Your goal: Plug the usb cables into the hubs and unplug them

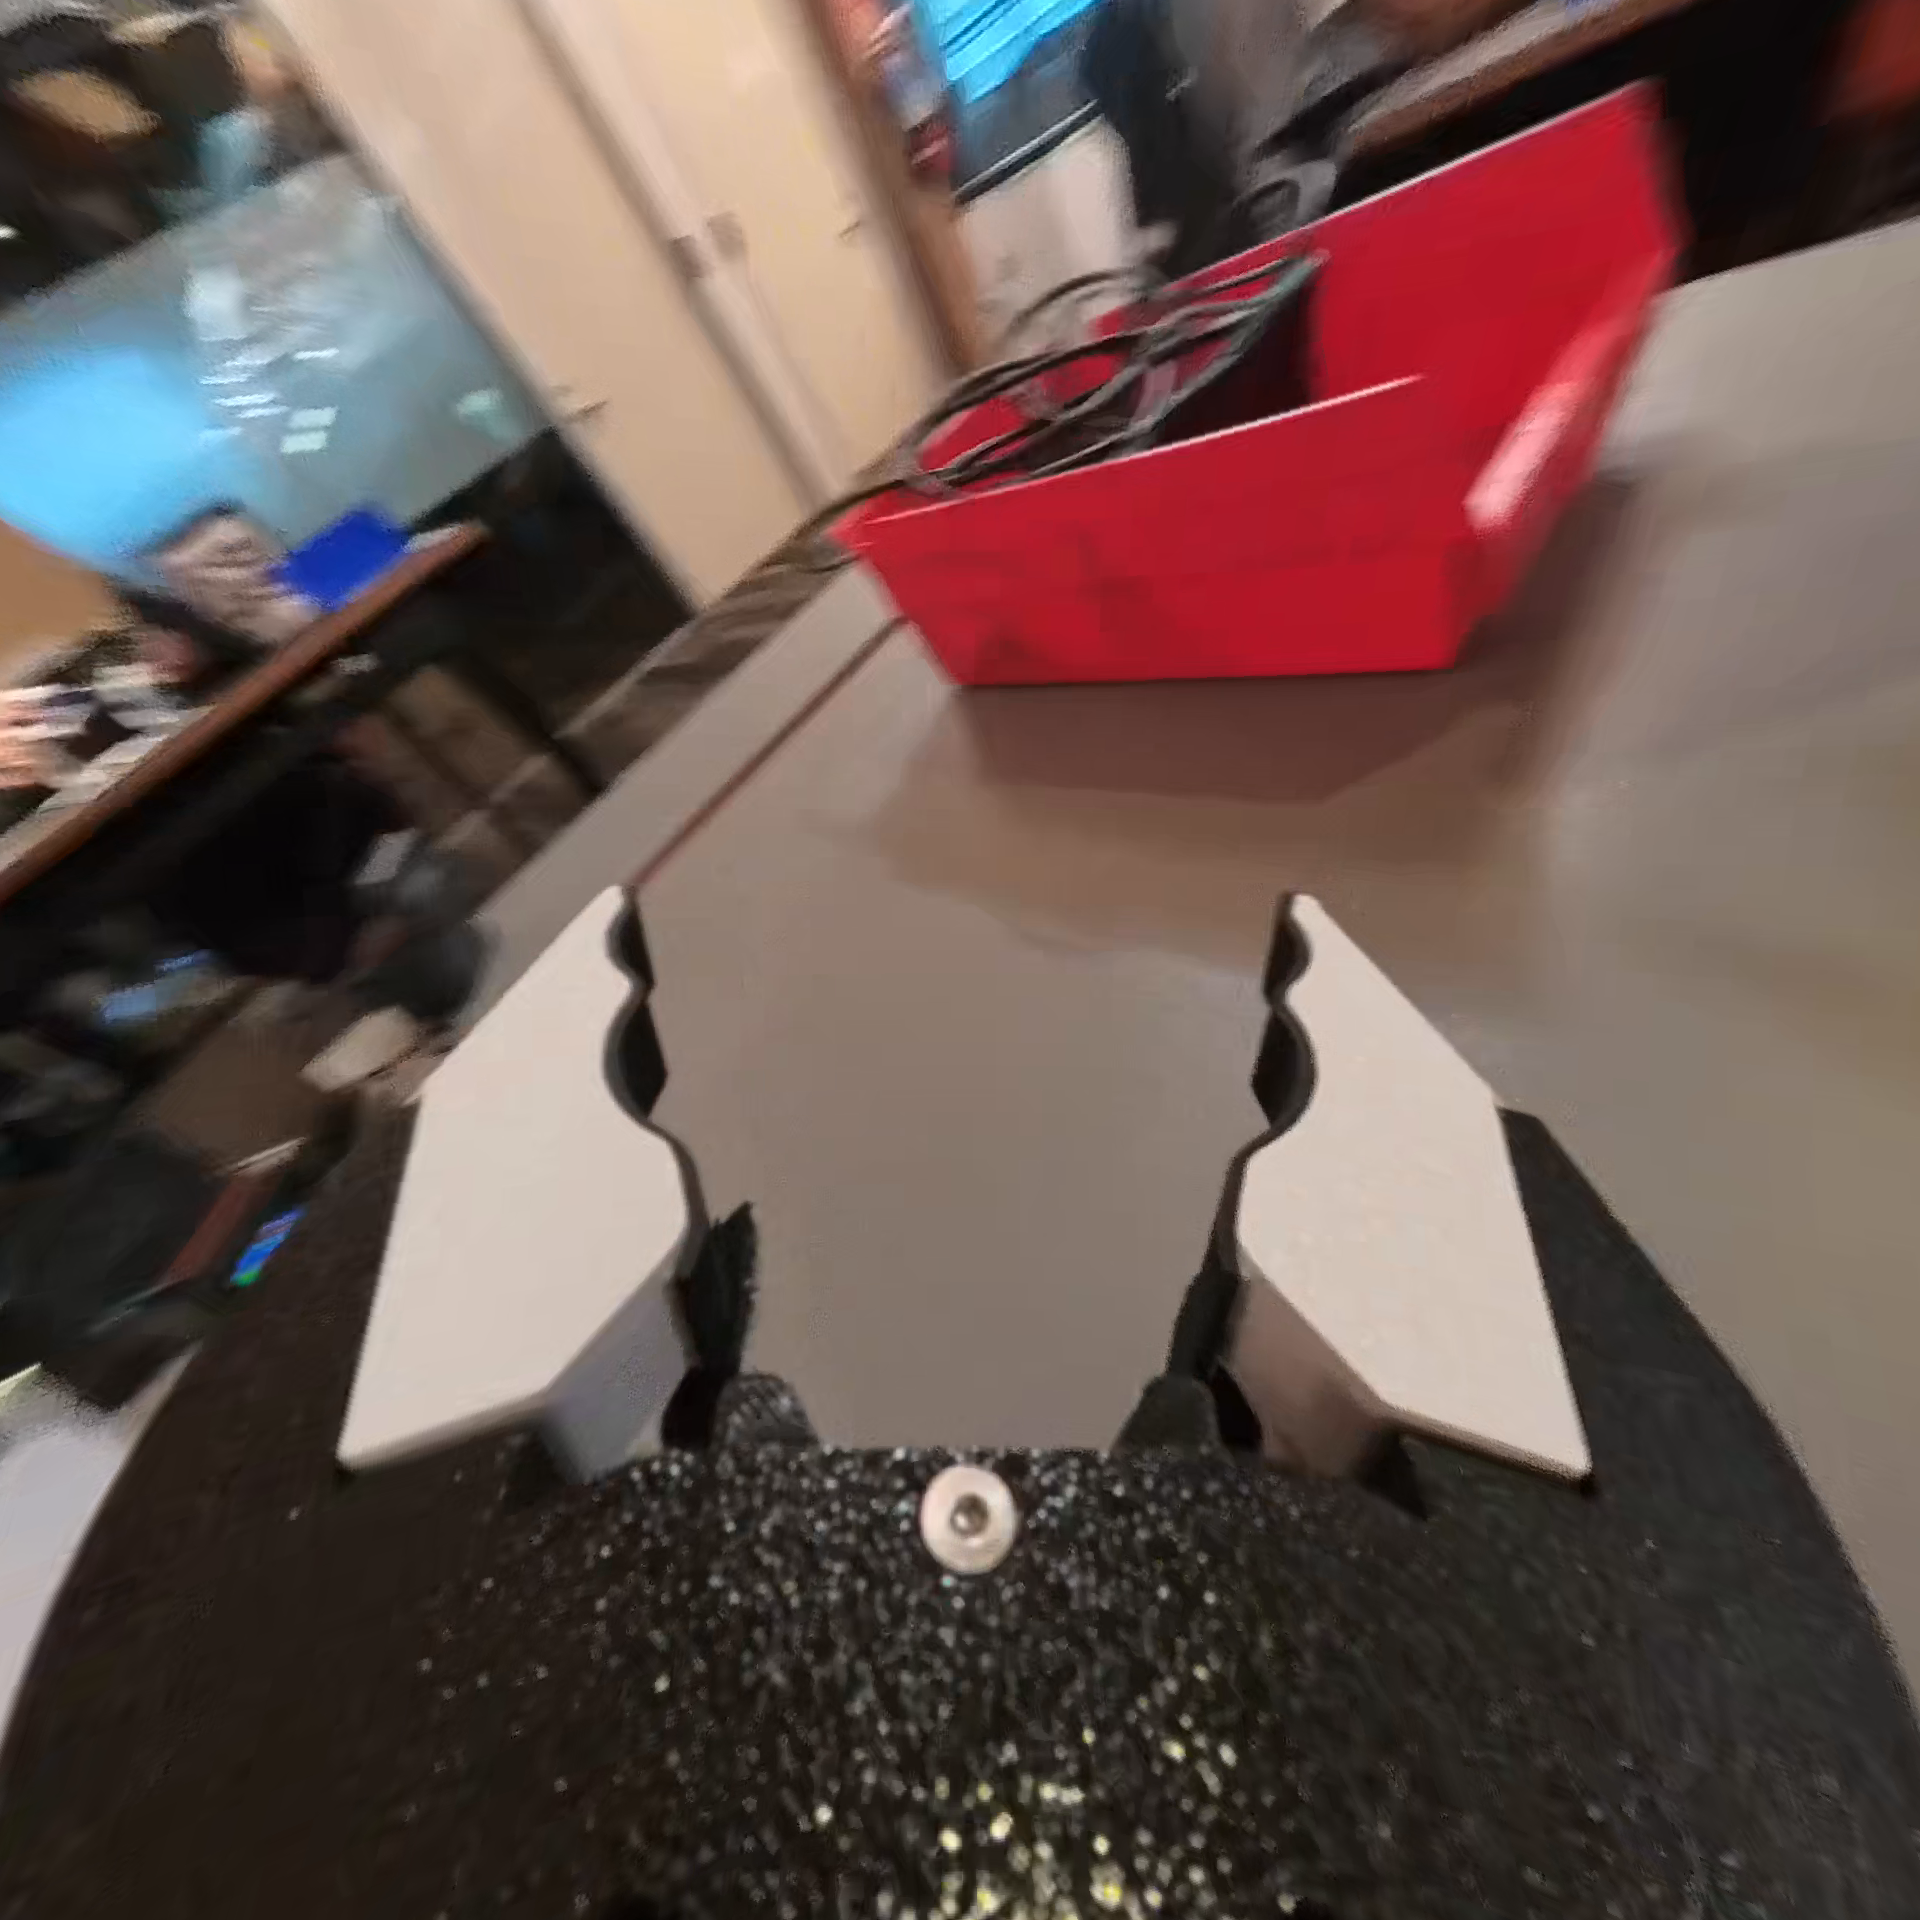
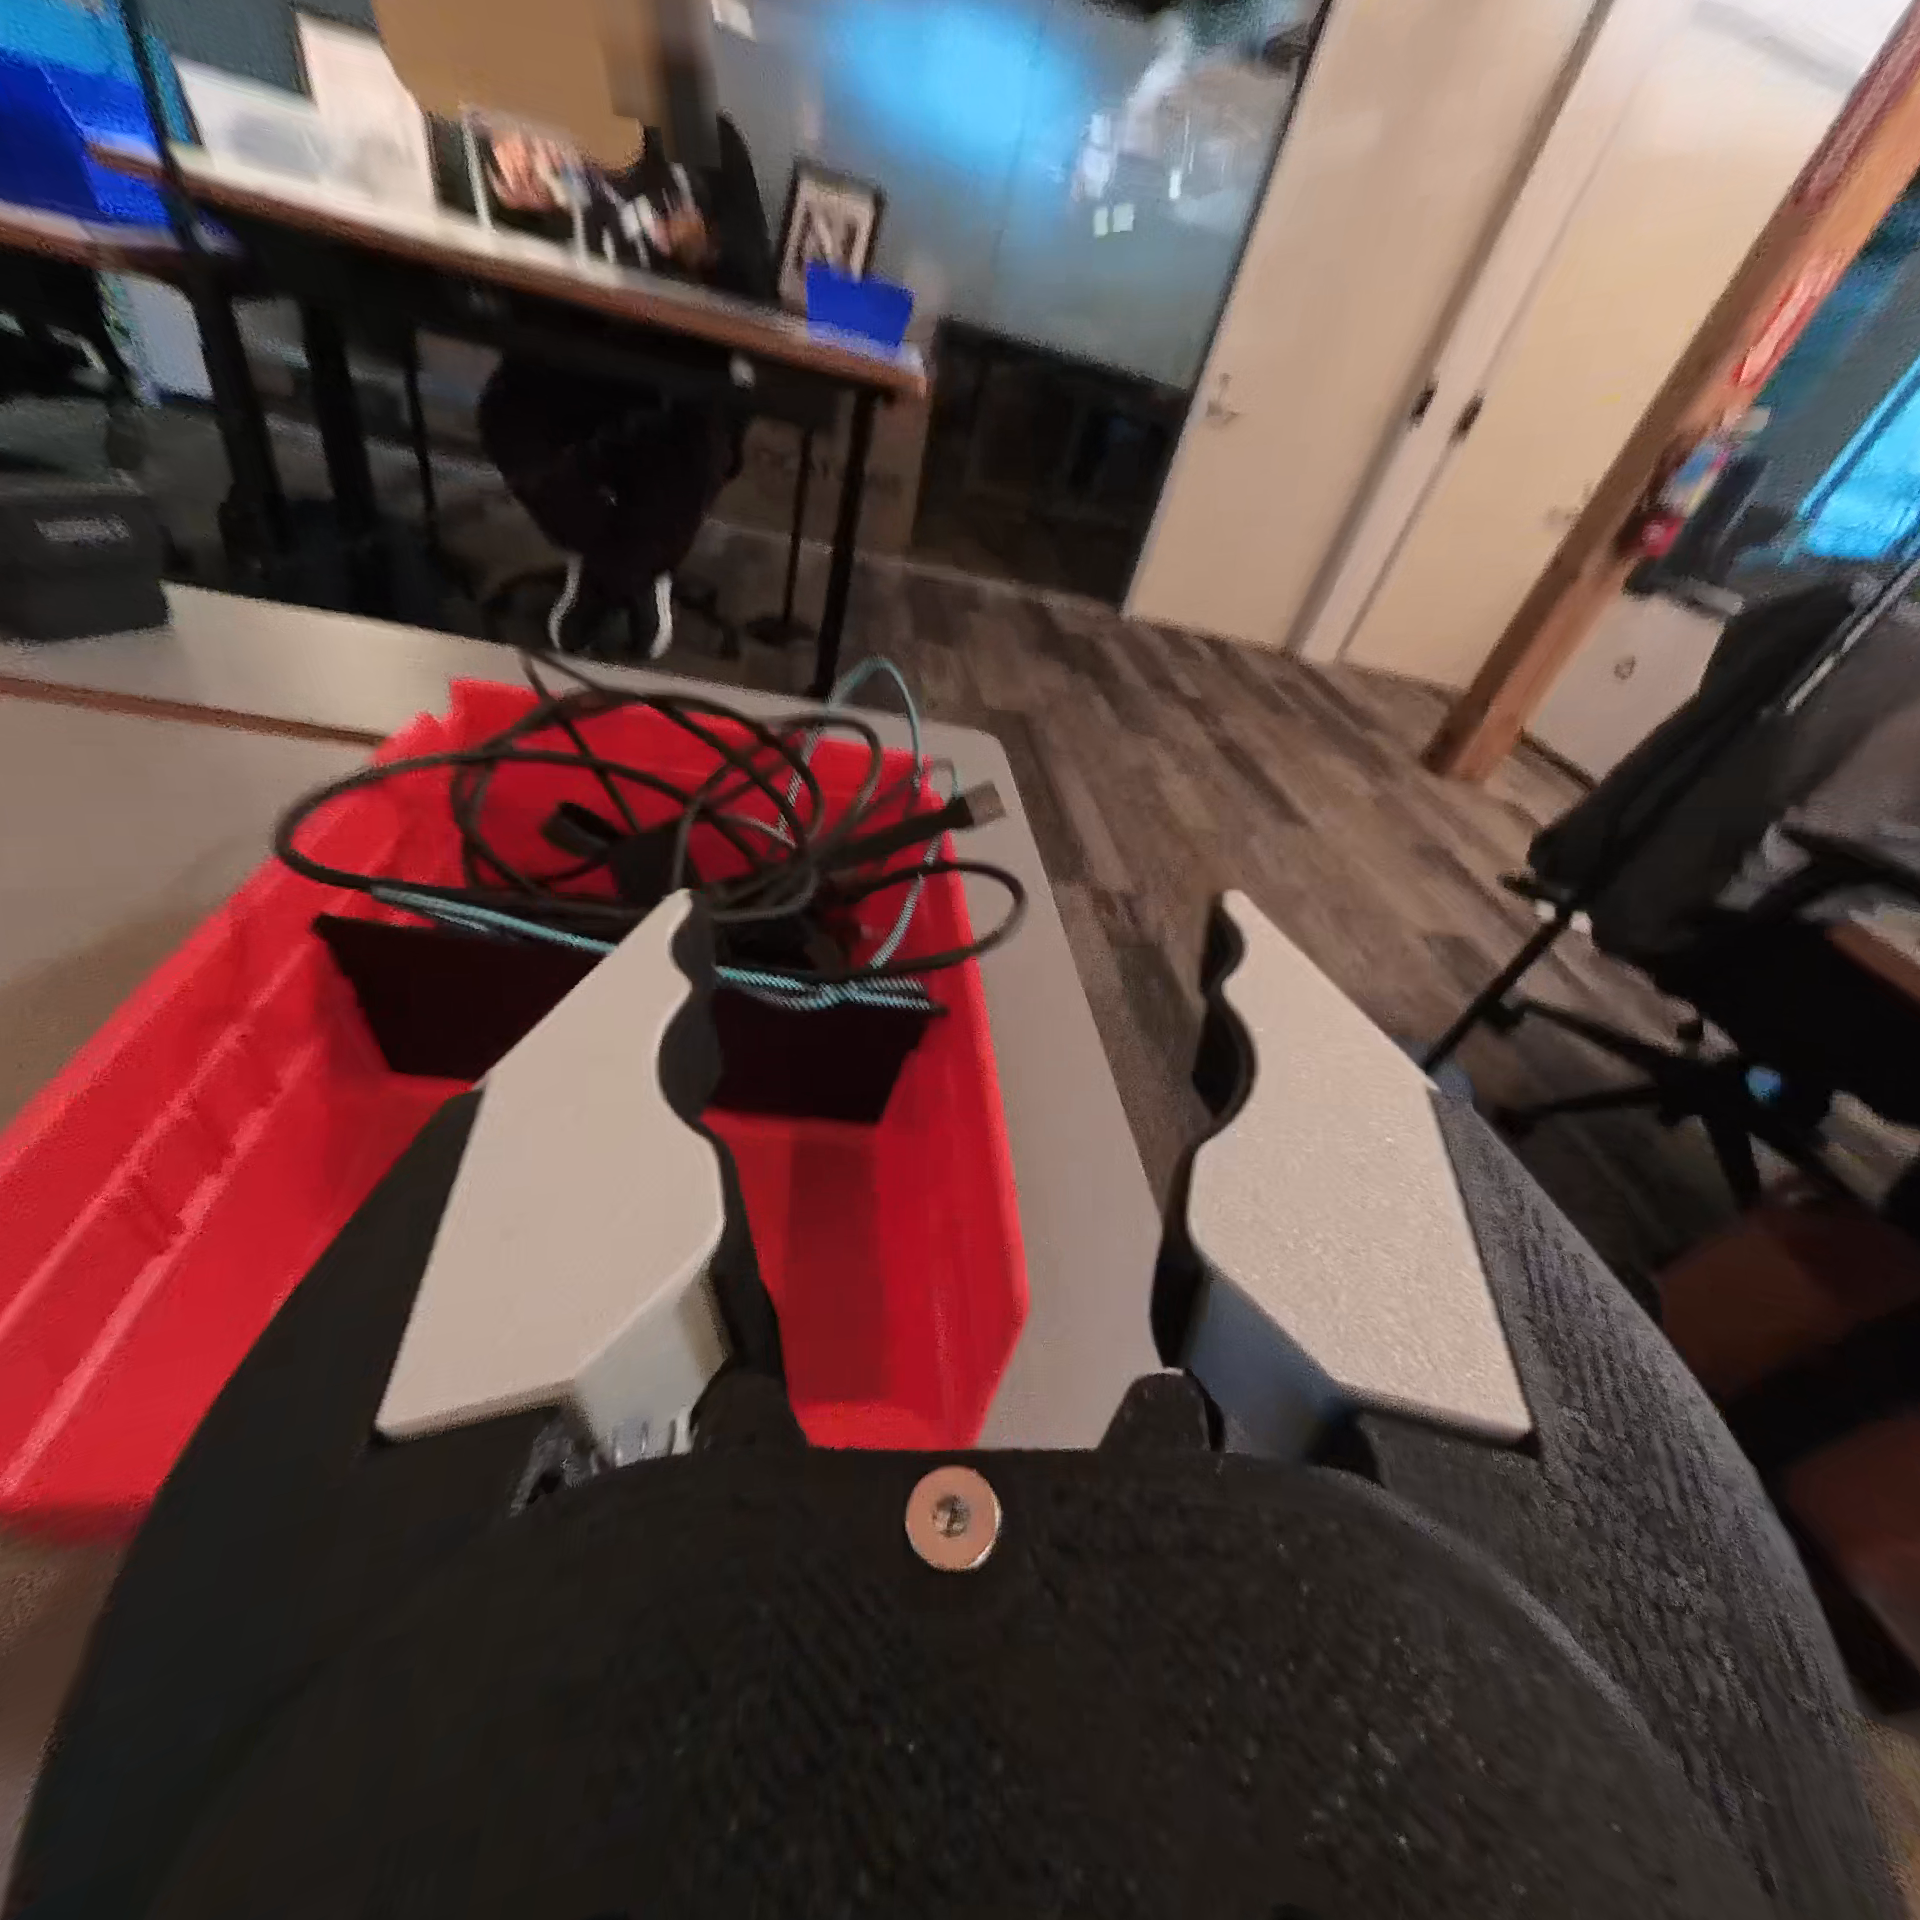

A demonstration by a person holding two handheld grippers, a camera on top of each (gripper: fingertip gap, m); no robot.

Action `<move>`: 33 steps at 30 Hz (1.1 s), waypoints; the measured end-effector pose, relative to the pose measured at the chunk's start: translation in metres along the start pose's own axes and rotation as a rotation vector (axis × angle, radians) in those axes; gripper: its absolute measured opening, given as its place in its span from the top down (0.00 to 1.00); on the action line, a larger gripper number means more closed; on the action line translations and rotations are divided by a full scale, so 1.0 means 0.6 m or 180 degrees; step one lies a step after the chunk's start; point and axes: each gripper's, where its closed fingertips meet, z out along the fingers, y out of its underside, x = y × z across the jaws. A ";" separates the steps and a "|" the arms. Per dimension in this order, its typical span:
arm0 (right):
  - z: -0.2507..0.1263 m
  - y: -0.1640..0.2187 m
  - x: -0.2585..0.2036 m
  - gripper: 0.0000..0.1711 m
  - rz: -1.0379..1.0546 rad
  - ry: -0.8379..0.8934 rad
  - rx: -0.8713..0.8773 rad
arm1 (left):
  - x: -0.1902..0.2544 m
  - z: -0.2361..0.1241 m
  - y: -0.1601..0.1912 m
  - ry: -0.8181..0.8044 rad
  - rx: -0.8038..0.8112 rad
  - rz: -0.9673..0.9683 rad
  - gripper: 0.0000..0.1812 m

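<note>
Your grey, smooth tabletop point(image 2: 1049, 1091) carries a red plastic bin point(image 2: 208, 1122) near its far right corner, its long axis running away from you in the right wrist view, with wood-plank floor past the tabletop edge. A dark divider point(image 2: 436, 997) crosses the bin. The usb cables point(image 2: 665, 821) lie coiled in its far compartment, black ones tangled with a teal braided one; one plug point(image 2: 971, 805) pokes out over the right rim, pointing right. Your left hand-held gripper point(image 1: 961, 914) hangs over bare tabletop, jaws wide, empty. Your right hand-held gripper point(image 2: 956, 904) hangs above the bin's right rim, jaws wide, empty.
</note>
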 end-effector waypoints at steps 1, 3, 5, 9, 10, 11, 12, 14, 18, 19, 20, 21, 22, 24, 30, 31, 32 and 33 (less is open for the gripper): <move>0.005 0.011 0.012 0.37 0.0016 0.0023 -0.0184 | -0.026 -0.009 -0.006 -0.0372 -0.0114 0.0047 0.32; 0.007 0.036 0.036 0.29 0.0019 0.0133 -0.0428 | -0.066 -0.039 -0.013 -0.0859 -0.0297 -0.0189 0.22; 0.011 0.061 0.048 0.29 0.0138 0.0133 -0.0466 | -0.102 -0.081 0.002 -0.1241 -0.0544 -0.0489 0.17; 0.025 0.124 0.035 0.33 0.0591 -0.0297 -0.0950 | -0.171 -0.193 0.082 -0.1947 -0.1275 -0.0797 0.18; 0.026 0.138 0.029 0.38 0.0623 -0.0388 -0.1056 | -0.180 -0.217 0.108 -0.2020 -0.1510 -0.0905 0.19; 0.027 0.151 0.019 0.42 0.0659 -0.0511 -0.1154 | -0.185 -0.235 0.134 -0.2035 -0.1715 -0.1048 0.22; 0.029 0.162 0.010 0.45 0.0713 -0.0608 -0.1247 | -0.183 -0.246 0.158 -0.1962 -0.1869 -0.1213 0.30; 0.033 0.179 -0.003 0.54 0.0767 -0.0704 -0.1409 | -0.176 -0.262 0.204 -0.1859 -0.2144 -0.1564 0.37; 0.038 0.202 -0.020 0.71 0.0562 -0.0734 -0.1617 | -0.151 -0.271 0.264 -0.1629 -0.2461 -0.1785 0.62; 0.040 0.205 -0.020 0.71 0.0503 -0.0682 -0.1629 | -0.153 -0.273 0.270 -0.1676 -0.2471 -0.1725 0.70; 0.044 0.208 -0.017 0.71 0.0469 -0.0605 -0.1635 | -0.158 -0.277 0.271 -0.1755 -0.2489 -0.1598 0.77; 0.046 0.210 -0.017 0.75 0.0453 -0.0582 -0.1637 | -0.160 -0.277 0.270 -0.1783 -0.2507 -0.1502 0.85; 0.048 0.213 -0.020 0.77 0.0445 -0.0586 -0.1640 | -0.160 -0.276 0.270 -0.1793 -0.2540 -0.1419 0.89; 0.052 0.220 -0.019 0.84 0.0386 -0.0548 -0.1679 | -0.158 -0.269 0.269 -0.1753 -0.2557 -0.1279 0.95; 0.050 0.221 -0.017 0.98 0.0431 -0.0650 -0.1593 | -0.160 -0.277 0.270 -0.1680 -0.2503 -0.1192 0.97; 0.048 0.220 -0.020 0.98 0.0486 -0.0714 -0.1575 | -0.158 -0.281 0.269 -0.1685 -0.2496 -0.1172 0.97; 0.046 0.219 -0.023 0.98 0.0492 -0.0788 -0.1561 | -0.157 -0.284 0.267 -0.1720 -0.2491 -0.1150 0.97; 0.043 0.219 -0.027 0.98 0.0429 -0.0849 -0.1554 | -0.155 -0.287 0.263 -0.1759 -0.2481 -0.1133 0.97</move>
